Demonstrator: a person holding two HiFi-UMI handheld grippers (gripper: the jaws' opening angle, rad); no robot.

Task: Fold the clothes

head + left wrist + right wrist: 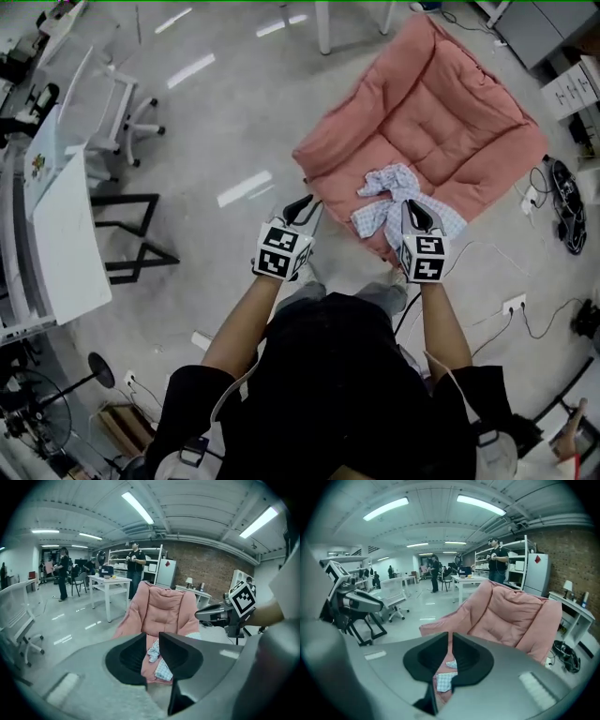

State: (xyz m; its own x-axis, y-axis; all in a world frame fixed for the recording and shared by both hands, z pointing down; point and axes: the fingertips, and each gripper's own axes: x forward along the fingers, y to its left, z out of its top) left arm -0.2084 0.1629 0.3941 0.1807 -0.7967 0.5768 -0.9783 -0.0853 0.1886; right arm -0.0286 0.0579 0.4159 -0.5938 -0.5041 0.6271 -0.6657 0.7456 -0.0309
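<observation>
Pink cushion (441,103) is bearing a checked cloth (389,187); I'm holding left gripper (302,208) slightly spread, right gripper (415,214) pressed together.

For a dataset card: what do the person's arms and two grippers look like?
The left gripper and right gripper each have black jaws, a grey body and a white cube with black square markers. The person wears a black short-sleeved top; thin white cables run down it.
</observation>
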